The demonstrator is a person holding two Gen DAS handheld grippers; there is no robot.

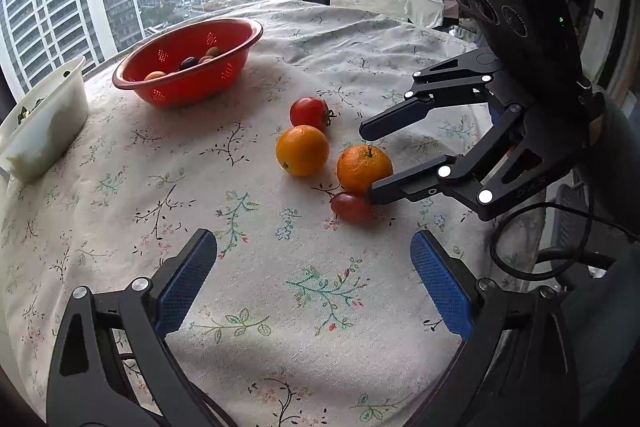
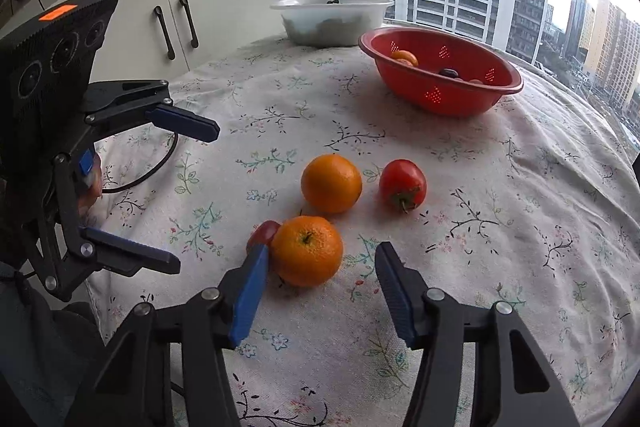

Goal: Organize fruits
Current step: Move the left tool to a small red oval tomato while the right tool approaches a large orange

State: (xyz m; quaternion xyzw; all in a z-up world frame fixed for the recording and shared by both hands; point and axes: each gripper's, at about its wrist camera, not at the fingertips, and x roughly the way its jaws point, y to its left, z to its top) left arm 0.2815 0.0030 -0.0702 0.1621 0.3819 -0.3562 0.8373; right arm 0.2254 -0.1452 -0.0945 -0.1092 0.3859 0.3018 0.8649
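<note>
High-rise blocks fill the window behind a round surface (image 2: 520,227) draped in a floral cloth. Near its far edge sit a red colander (image 2: 440,95), with a few small fruits inside, and a white bowl (image 2: 332,19) beside it. Mid-surface lie four loose fruits: a near orange (image 2: 307,251) with a red grape (image 2: 262,231) touching its side, a second orange (image 2: 331,183) just beyond, and a red tomato (image 2: 402,185) next to that one. The right tool (image 2: 320,267) straddles the near orange, one finger wedged at the grape and orange, the other apart from the peel, so its jaws are not yet gripping. The left tool (image 1: 312,267) hangs open over bare cloth, nothing between its blue pads (image 1: 188,279).
</note>
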